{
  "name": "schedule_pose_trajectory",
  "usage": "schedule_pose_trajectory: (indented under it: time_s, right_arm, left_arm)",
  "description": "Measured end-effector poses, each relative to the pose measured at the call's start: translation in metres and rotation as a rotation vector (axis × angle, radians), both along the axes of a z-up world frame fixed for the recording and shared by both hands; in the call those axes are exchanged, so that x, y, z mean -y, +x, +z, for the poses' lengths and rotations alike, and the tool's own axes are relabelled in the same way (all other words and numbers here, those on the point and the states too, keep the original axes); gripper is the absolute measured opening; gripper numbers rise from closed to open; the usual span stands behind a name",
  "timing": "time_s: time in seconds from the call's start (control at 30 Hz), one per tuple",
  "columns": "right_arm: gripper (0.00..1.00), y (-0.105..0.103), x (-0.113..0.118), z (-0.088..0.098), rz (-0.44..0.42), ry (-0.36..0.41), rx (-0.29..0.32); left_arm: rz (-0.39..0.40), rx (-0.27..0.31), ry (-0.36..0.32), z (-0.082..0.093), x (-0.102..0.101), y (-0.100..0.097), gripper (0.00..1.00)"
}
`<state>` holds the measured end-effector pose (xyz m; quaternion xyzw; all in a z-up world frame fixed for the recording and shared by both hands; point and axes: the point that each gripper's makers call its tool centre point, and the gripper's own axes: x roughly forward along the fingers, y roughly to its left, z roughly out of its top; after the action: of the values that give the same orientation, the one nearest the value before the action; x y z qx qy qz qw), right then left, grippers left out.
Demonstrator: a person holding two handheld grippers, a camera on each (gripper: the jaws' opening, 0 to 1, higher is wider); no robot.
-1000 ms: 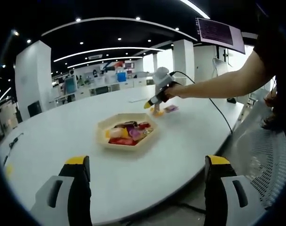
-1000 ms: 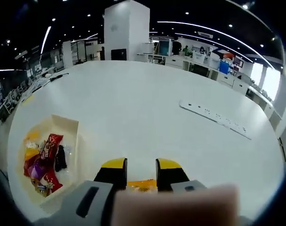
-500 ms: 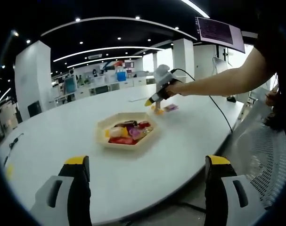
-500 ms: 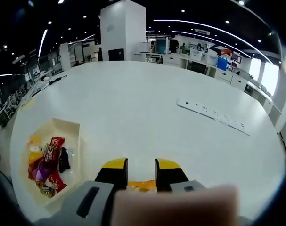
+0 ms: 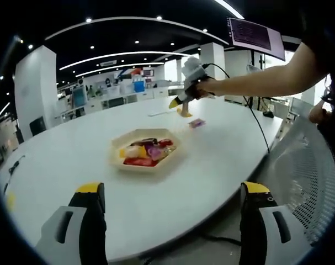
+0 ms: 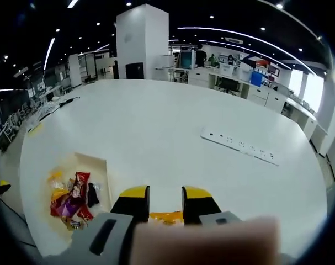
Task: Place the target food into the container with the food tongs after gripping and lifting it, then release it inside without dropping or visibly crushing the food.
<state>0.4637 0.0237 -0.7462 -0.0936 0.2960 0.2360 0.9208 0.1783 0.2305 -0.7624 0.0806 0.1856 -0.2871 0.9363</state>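
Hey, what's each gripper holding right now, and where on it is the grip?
The right gripper is shut on a small orange food piece, pinching its top edge above the white table. The left gripper is open, holding nothing.

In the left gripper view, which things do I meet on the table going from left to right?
Tray of snacks → right gripper holding an orange packet → small pink packet lying on the table.

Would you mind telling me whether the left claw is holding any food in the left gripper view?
No, the left claw stands wide open with nothing between its jaws, well short of the tray of snacks on the white table.
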Motion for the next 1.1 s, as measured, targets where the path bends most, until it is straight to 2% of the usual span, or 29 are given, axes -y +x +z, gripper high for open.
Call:
schedule_pose_trajectory:
  time_s: [0.3, 0.53, 0.67, 0.77, 1.1]
  right_arm:
    - [0.23, -0.008, -0.006, 0.029, 0.001, 0.000, 0.018]
    - [0.23, -0.014, -0.010, 0.033, 0.016, -0.032, 0.017]
    - [0.23, -0.017, -0.013, 0.032, 0.011, -0.016, 0.003]
    - [0.23, -0.019, -0.022, 0.032, 0.015, -0.011, 0.002]
    - [0.23, -0.024, -0.071, 0.033, 0.073, 0.030, 0.003]
  left_arm:
    - [-0.010, 0.012, -0.009, 0.002, 0.001, 0.000, 0.99]
    - [-0.016, 0.016, -0.016, 0.003, 0.002, -0.001, 0.99]
    - [-0.019, 0.017, -0.019, 0.003, 0.003, -0.001, 0.99]
    - [-0.020, 0.016, -0.019, 0.003, 0.003, -0.001, 0.99]
    - [-0.026, 0.018, -0.024, 0.004, 0.004, -0.002, 0.99]
